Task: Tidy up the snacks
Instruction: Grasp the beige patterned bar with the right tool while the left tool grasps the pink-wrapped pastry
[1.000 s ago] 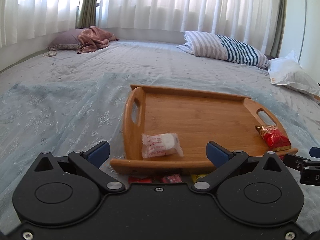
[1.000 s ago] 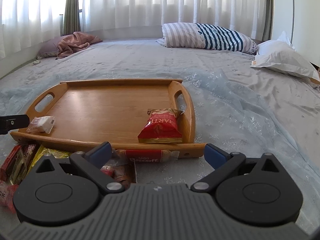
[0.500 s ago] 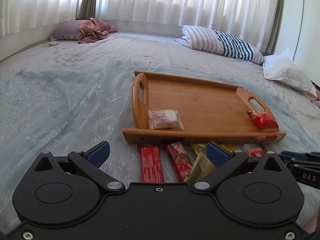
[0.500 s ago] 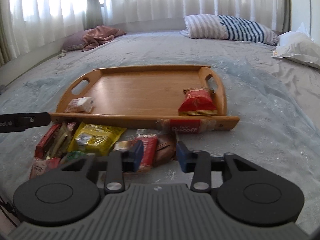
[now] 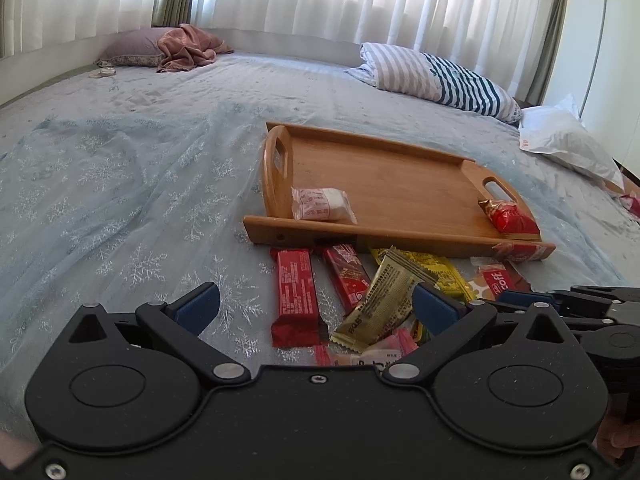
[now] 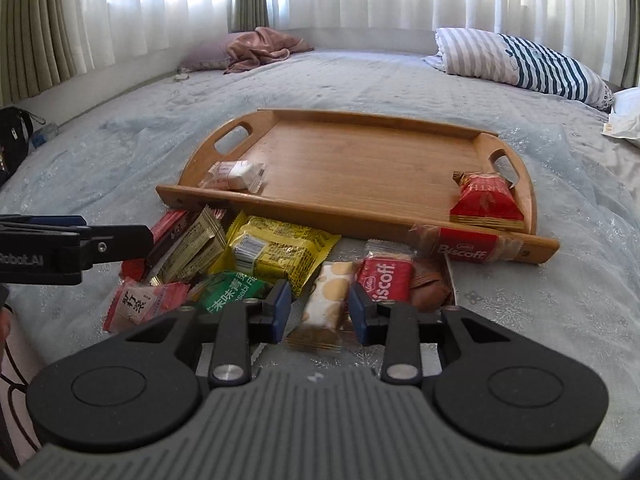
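A wooden tray point(image 5: 400, 236) point(image 6: 320, 208) lies on the bed. It holds a white packet point(image 5: 320, 204) point(image 6: 236, 174) at its left and a red packet point(image 5: 510, 218) point(image 6: 486, 200) at its right. Several loose snacks lie in front of it: red bars point(image 5: 294, 292), a gold packet point(image 5: 380, 300), a yellow packet point(image 6: 280, 248), a green packet point(image 6: 232, 294) and a red Biscoff packet point(image 6: 386, 278). My left gripper point(image 5: 316, 304) stands wide open over the red bars and the gold packet. My right gripper point(image 6: 320, 312) is narrowed, its pads either side of a cookie packet point(image 6: 328, 300), with a gap showing on the left.
A long Biscoff pack point(image 6: 464, 246) leans on the tray's front rim. A striped pillow point(image 6: 520, 60), a white pillow point(image 5: 568, 148) and a pink blanket point(image 6: 264, 46) lie at the far side of the bed. A black bag point(image 6: 12, 132) sits off the left edge.
Both grippers have drawn back from the tray, bringing the snack pile into view. The right jaws went from wide to narrow and now straddle the cookie packet.
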Demonstrator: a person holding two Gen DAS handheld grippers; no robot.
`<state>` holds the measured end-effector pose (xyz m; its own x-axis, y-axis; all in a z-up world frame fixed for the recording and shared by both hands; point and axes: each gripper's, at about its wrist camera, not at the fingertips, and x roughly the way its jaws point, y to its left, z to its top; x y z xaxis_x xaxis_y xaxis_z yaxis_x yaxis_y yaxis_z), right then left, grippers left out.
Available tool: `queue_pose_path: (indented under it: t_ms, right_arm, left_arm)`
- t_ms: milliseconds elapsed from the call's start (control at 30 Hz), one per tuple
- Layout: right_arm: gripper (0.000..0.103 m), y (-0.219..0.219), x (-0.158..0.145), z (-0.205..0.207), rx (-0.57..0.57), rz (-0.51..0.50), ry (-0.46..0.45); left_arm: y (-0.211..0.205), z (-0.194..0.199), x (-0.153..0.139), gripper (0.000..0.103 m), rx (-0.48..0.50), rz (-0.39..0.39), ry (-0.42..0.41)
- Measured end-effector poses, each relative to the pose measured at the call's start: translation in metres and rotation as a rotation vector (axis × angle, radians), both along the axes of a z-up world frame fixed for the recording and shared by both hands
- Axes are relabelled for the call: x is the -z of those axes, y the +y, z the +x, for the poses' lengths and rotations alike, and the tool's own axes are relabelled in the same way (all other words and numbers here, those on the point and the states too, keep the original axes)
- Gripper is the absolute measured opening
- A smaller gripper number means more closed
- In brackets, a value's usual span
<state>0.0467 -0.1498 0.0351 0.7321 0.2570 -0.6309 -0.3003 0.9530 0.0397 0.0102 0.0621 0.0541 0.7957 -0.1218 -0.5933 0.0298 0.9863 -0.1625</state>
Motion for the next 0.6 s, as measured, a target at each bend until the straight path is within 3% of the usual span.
queue_pose_path:
  t_ms: [167, 300, 467, 600]
  right_arm:
    - [0.05, 0.007, 0.006, 0.005, 0.006, -0.053, -0.006]
    - [0.05, 0.007, 0.012, 0.006, -0.005, -0.079, -0.023]
    - [0.043, 0.001, 0.015, 0.006, -0.016, -0.083, -0.034]
    - [0.04, -0.008, 0.012, 0.01, -0.008, -0.04, -0.015]
  left_arm:
    - [-0.003, -0.006, 0.005, 0.103, 0.04, -0.053, 0.045]
    - [-0.013, -0.011, 0.013, 0.103, 0.061, -0.03, 0.078]
    - [-0.016, -0.011, 0.028, 0.099, 0.064, -0.078, 0.137]
    - [-0.026, -0.015, 0.03, 0.089, 0.039, 0.004, 0.108]
